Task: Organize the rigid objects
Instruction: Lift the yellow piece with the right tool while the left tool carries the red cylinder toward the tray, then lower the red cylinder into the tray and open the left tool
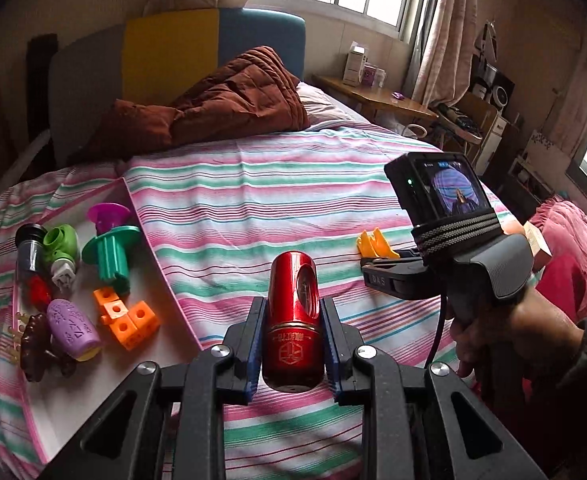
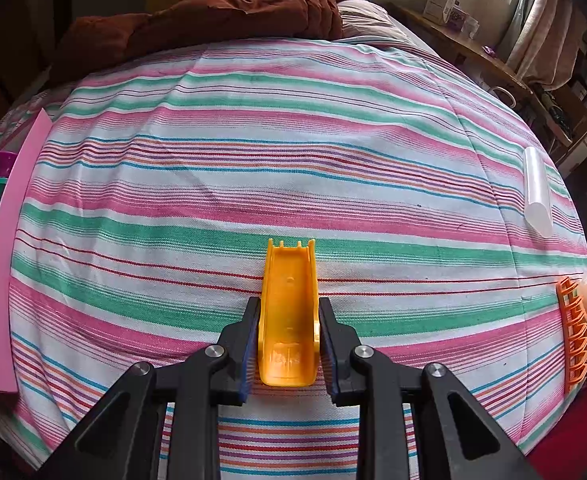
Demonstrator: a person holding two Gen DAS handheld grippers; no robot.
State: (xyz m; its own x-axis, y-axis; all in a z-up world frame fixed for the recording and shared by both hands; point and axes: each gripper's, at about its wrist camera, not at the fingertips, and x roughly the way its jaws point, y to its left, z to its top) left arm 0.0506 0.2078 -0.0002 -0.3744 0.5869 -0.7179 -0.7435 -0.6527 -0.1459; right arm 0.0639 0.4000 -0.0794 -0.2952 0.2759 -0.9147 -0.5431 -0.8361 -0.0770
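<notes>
My left gripper (image 1: 292,312) is shut on a red metal cylinder (image 1: 291,320) and holds it above the striped bedsheet. My right gripper (image 2: 289,316) is shut on a yellow plastic chute piece (image 2: 289,320) over the middle of the bed; that piece also shows in the left wrist view (image 1: 375,245), right of the cylinder. A pink-edged white tray (image 1: 165,280) lies at the left with several toys: orange cubes (image 1: 127,318), a green and purple spool (image 1: 111,248), a purple oval piece (image 1: 73,330) and a green piece (image 1: 59,242).
A brown quilt (image 1: 229,100) lies at the head of the bed. A clear tube (image 2: 537,192) lies at the right on the sheet, an orange rack (image 2: 573,336) at the bed's right edge. A wooden desk (image 1: 373,96) stands beyond the bed.
</notes>
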